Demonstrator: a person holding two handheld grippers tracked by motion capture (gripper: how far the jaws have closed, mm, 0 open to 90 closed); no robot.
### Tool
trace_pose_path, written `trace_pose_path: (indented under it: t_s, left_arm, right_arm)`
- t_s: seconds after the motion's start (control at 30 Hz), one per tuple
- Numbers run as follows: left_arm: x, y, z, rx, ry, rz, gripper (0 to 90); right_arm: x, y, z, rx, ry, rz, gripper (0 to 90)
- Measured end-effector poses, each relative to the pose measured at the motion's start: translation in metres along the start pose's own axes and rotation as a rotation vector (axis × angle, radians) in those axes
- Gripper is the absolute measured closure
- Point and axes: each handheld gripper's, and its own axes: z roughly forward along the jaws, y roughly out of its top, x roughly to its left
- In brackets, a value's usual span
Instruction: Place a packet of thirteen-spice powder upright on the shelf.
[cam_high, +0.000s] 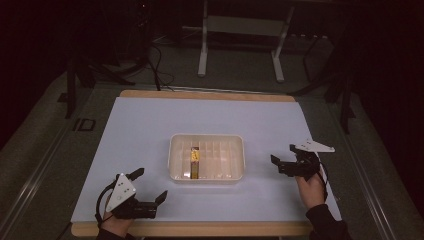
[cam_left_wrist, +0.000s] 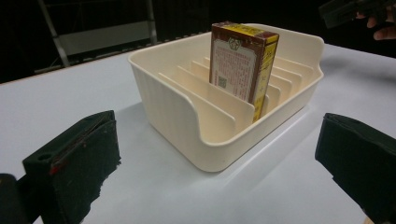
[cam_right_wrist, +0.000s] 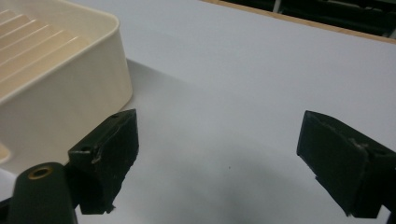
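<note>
So I'm sitting with both tongs parked on the white mat, nothing gripped in either one.

From the high view: my left gripper (cam_high: 151, 185) is resting at about 7 o'clock from the cream tray (cam_high: 180, 170), jaws spread wide and released. My right gripper (cam_high: 283, 159) is sitting at 3 o'clock from the tray, near it but not touching, also spread with nothing between the jaws. The little box (cam_high: 195, 162) is standing on edge in one of the slots, left of the tray's middle.

From the left gripper view: I'm looking straight at the tray (cam_left_wrist: 187, 126) at 12 o'clock between my two open jaws. The box (cam_left_wrist: 240, 65) is standing upright between the dividers, sticking up well above the rim, so there's plenty to grab. My other hand is peeking in at 1 o'clock.

From the right gripper view: jaws wide apart over bare mat, the tray's corner (cam_right_wrist: 93, 79) sitting at 10 o'clock.

My read is that I'm sitting at the reach stage, box not yet touched. Next move calls for bringing one gripper over the tray, lining the jaws on the box's broad faces above the dividers, closing, then lifting straight up so it's not snagging the slot walls.
</note>
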Motion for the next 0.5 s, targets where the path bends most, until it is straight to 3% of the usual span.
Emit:
trace_pose_path:
  t_s: [0.17, 0.5]
  left_arm:
    - [0.0002, 0.0002, 0.0013, 0.001, -0.003, -0.002, 0.0]
    - [-0.0018, 0.0008, 0.0021, 0.004, -0.011, 0.001, 0.0]
  right_arm:
    - [-0.0047, -0.0028, -0.0025, -0.003, -0.022, -0.015, 12.6]
    - [-0.0055, -0.0038, 0.0008, 0.002, 0.007, -0.020, 13.0]
